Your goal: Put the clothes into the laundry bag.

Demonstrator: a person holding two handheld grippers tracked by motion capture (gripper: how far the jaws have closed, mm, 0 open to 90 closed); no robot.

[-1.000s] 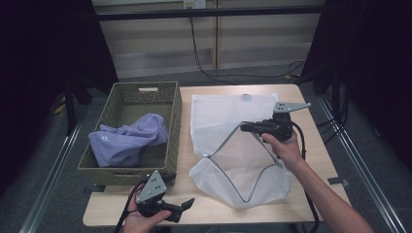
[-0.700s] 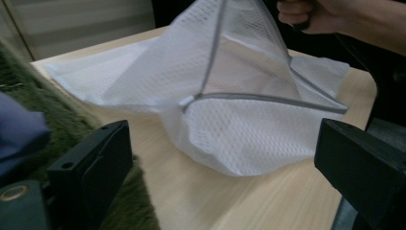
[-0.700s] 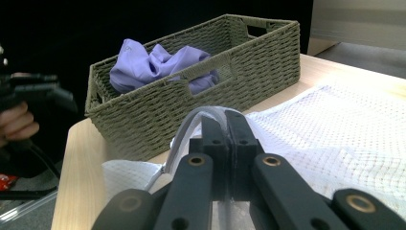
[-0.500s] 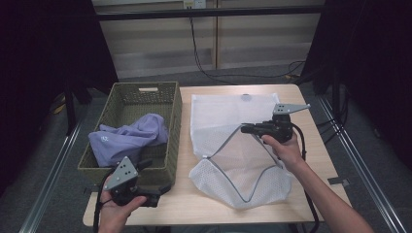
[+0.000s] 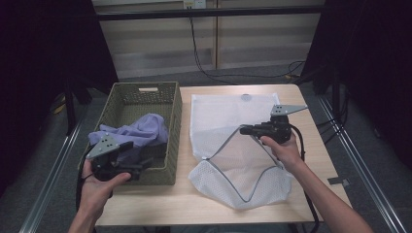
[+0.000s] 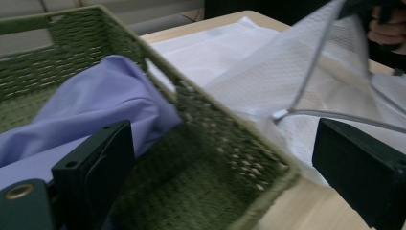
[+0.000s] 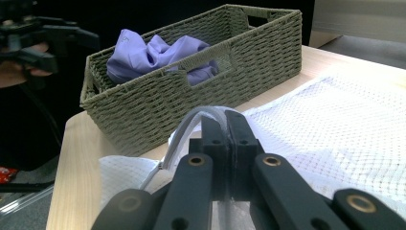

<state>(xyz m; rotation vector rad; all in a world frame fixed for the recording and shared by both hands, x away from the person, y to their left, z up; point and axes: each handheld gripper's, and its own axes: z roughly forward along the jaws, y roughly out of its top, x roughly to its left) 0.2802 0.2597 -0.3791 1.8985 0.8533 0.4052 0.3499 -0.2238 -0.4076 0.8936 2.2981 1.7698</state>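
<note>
Right claw (image 5: 243, 130) clamped on zip edge of mesh laundry bag (image 5: 238, 167) – mouth held up, open, on desk (image 5: 194, 204). Left claw (image 5: 141, 167), jaws apart, empty, at basket (image 5: 172, 126) near end. Lilac garment (image 5: 136, 136) in basket (ungrasped) – pickup, bagging left

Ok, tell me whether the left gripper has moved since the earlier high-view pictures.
Yes. The left gripper has moved leftward and away from the table's near edge, and is now over the near end of the green woven basket.

Left tool (image 5: 138, 167) agape, right tool (image 5: 243, 129) clamped.
</note>
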